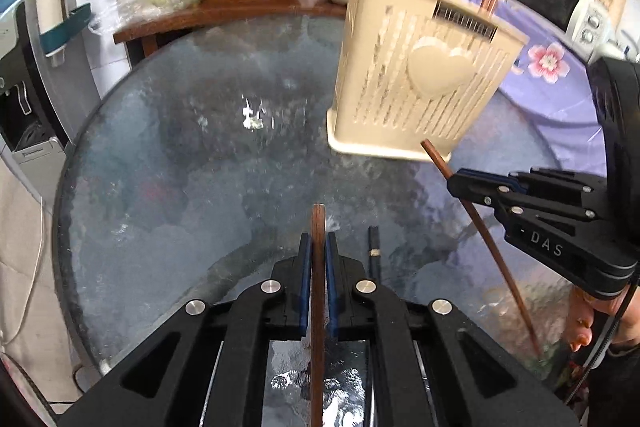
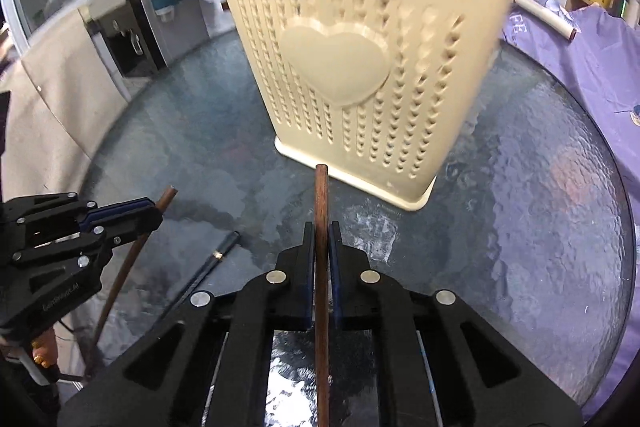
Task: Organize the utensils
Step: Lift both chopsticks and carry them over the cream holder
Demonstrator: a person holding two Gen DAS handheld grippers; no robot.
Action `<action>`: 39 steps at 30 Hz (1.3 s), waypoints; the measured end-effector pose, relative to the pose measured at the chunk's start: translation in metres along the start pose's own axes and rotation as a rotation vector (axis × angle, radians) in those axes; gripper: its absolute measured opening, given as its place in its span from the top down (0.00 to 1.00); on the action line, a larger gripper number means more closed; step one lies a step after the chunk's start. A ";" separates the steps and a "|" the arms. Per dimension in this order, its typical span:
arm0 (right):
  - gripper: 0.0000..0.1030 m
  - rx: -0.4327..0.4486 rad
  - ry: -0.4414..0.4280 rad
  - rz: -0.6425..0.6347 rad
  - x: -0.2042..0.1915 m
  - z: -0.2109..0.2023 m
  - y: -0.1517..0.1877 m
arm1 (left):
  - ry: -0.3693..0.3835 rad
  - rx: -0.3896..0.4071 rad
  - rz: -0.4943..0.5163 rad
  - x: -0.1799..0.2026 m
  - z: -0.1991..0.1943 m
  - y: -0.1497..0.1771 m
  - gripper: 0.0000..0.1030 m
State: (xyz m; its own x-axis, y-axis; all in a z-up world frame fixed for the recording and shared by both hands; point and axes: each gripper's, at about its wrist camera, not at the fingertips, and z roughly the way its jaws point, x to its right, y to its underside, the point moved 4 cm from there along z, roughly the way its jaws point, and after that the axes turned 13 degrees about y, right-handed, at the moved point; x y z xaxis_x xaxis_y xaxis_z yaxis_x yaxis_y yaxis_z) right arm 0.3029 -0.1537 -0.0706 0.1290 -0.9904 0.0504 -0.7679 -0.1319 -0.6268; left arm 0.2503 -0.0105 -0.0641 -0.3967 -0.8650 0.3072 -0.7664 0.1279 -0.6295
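Chopsticks are what's getting sorted here, and each gripper is clamping one. The left gripper (image 1: 318, 247) is pinching a brown wooden chopstick (image 1: 318, 307) between its blue pads, the stick running straight out past the fingertips. The right gripper (image 2: 321, 239) is doing the same with a second brown chopstick (image 2: 321, 267), whose tip is pointing at the near bottom edge of the cream utensil holder (image 2: 360, 75). That holder, the one with the heart on its front, is standing on the round glass table (image 2: 540, 187) on the far right side, with more chopsticks and utensils sticking up out of it. A black chopstick (image 2: 218, 257) with a gold band is lying on the glass near the grippers, between them.
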 end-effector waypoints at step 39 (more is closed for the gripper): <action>0.93 0.335 -0.119 0.059 0.039 -0.163 -0.035 | 0.075 0.311 0.117 0.059 -0.123 -0.065 0.94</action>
State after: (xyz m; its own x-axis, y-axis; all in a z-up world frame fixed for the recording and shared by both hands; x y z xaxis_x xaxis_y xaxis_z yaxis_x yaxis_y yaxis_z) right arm 0.2325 -0.1944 0.0796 0.1781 -0.9813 -0.0723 -0.5307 -0.0339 -0.8469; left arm 0.2147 -0.0100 0.0820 -0.5178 -0.8137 0.2641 -0.5269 0.0602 -0.8478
